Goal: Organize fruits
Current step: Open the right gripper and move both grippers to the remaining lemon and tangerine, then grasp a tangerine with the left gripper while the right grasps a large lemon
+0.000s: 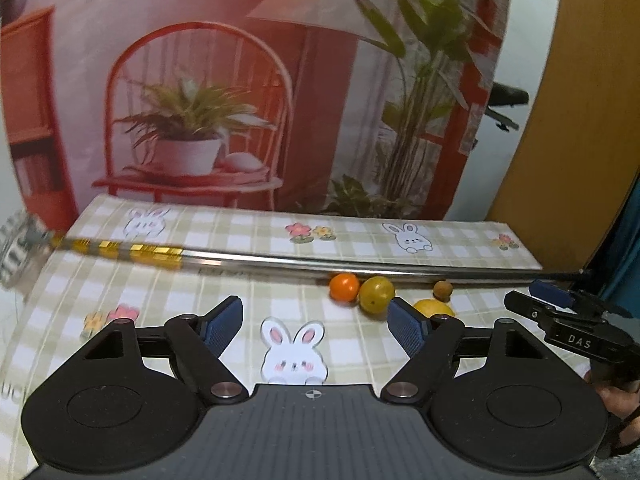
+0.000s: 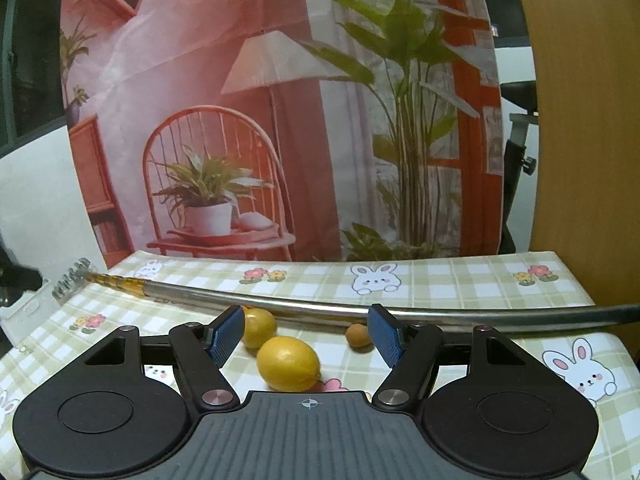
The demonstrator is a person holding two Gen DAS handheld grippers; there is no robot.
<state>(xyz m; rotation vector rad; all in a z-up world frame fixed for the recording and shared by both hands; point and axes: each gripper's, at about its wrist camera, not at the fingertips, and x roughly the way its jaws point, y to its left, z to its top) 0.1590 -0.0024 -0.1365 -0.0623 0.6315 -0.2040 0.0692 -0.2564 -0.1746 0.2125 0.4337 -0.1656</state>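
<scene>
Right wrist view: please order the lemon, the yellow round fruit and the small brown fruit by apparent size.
1. lemon, largest, though also nearest the camera
2. yellow round fruit, partly hidden by a finger
3. small brown fruit, clearly smallest

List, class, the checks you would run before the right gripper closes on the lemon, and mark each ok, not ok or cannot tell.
1. Right gripper open, nothing held: ok.
2. Lemon between its fingers: ok.
3. Pads touching the lemon: not ok, gaps on both sides.
4. Left gripper empty and clear of the fruit: ok.
5. Metal pole lies behind the lemon, out of the way: ok.
6. A container to sort into: cannot tell, none visible.
</scene>
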